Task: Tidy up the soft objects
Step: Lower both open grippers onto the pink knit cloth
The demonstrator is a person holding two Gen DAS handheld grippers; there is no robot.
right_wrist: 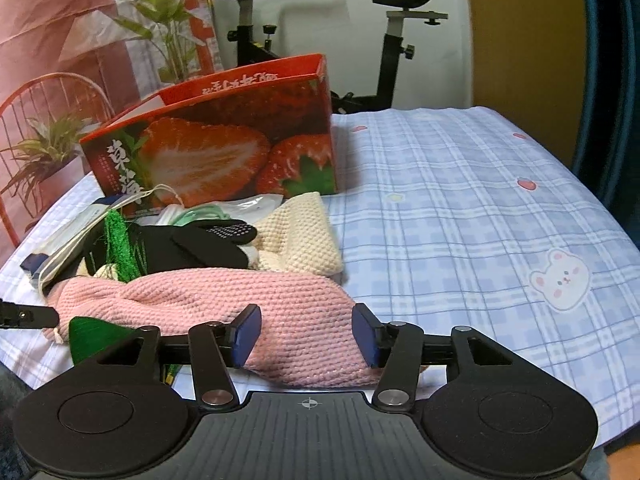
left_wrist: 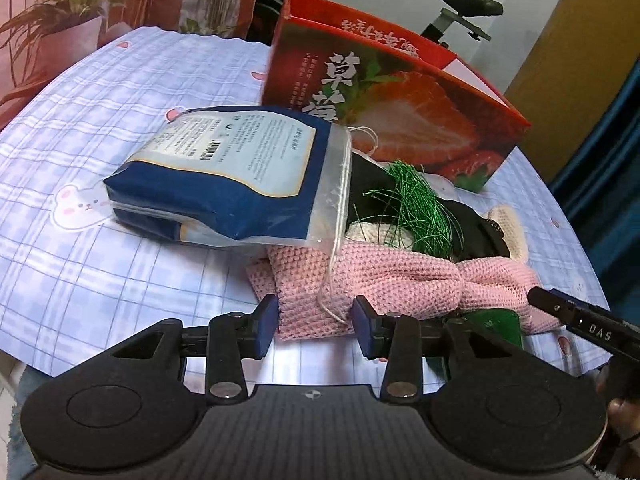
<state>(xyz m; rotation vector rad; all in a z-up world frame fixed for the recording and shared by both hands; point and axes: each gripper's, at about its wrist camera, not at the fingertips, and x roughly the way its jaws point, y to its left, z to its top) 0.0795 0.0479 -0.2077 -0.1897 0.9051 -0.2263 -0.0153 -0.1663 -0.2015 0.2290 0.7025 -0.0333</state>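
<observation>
- Pink knit piece (left_wrist: 384,280): on the table, front of the soft pile, one end between each gripper's jaws.
- Left gripper (left_wrist: 316,322): pads at the knit's edges; a firm hold cannot be told.
- Right gripper (right_wrist: 307,334): jaws parted, straddling the knit loosely.
- Step, judged: gripping; next, close and lift towards the strawberry box (right_wrist: 224,136).
- Surface: checked tablecloth (right_wrist: 460,200); exercise bike (right_wrist: 392,40) behind.

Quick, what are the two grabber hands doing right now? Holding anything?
Left gripper: fingers part open around one end of the pink knitted piece; a grip cannot be told.
Right gripper: open, fingers straddling the other end, not pressing.
</observation>
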